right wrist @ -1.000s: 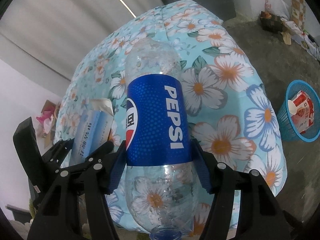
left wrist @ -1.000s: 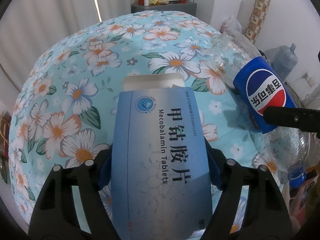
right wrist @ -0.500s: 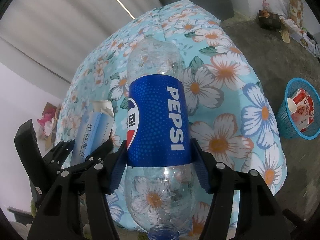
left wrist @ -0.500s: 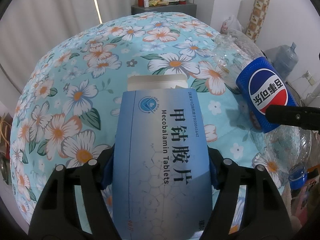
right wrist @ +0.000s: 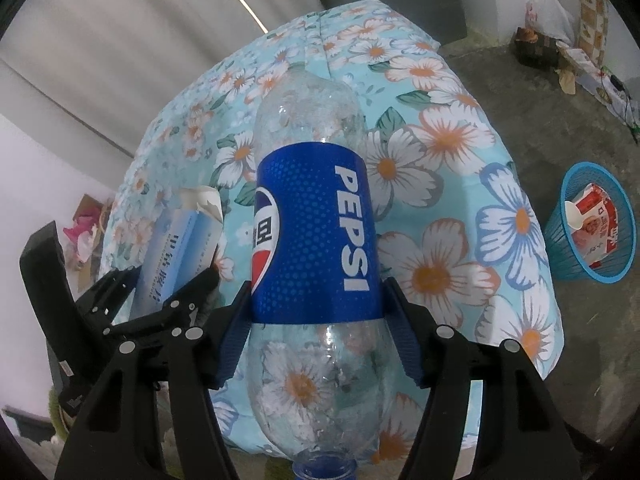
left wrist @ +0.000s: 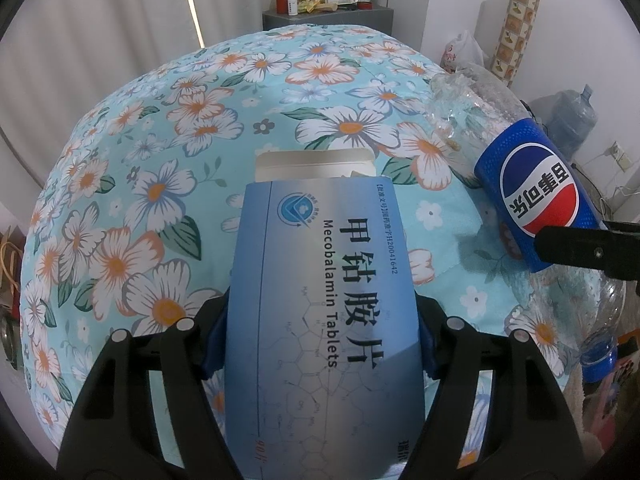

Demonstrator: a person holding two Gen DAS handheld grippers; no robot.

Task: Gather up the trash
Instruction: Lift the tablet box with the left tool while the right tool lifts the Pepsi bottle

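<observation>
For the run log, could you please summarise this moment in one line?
left gripper: shut on tablet box | right gripper: shut on Pepsi bottle | blue basket: floor

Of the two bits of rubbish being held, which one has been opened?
The Mecobalamin tablet box, held by the left gripper: its end flap stands open. The Pepsi bottle in the right gripper has its blue cap on.

A home bedroom: floral bedspread (left wrist: 208, 128), curtains (left wrist: 100, 28), cluttered grey cabinet (left wrist: 328, 16), bare concrete floor (right wrist: 540, 92).
</observation>
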